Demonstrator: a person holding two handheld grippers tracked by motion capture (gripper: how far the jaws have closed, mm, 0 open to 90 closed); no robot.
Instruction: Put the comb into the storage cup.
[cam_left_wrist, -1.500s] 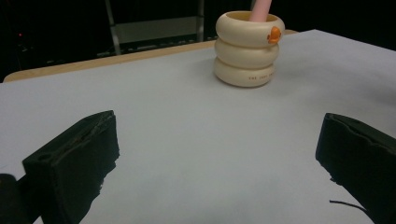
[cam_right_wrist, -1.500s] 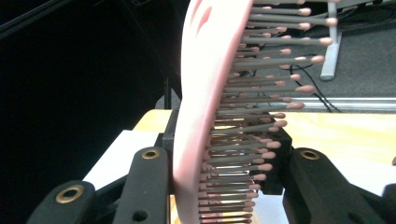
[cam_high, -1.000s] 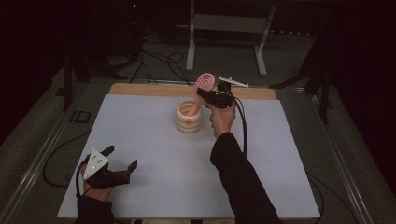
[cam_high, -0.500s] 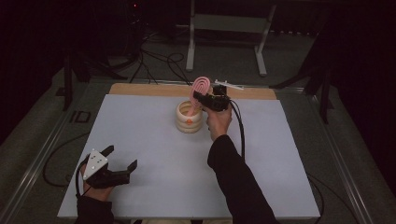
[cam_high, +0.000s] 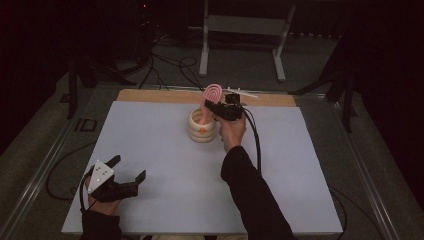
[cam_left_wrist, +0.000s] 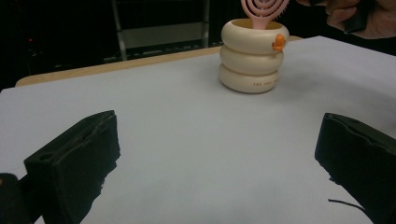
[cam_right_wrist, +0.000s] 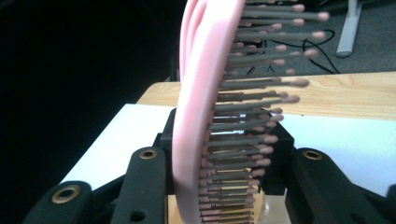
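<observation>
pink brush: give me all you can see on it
The pink brush looks like plastic: an oval head of open concentric loops, with rows of thin grey bristles with pink tips on one face. It stands nearly upright, handle end down inside the cream ringed cup near the far middle of the white mat. The right gripper is shut on its head, jaws on the back and the bristle side.
</observation>
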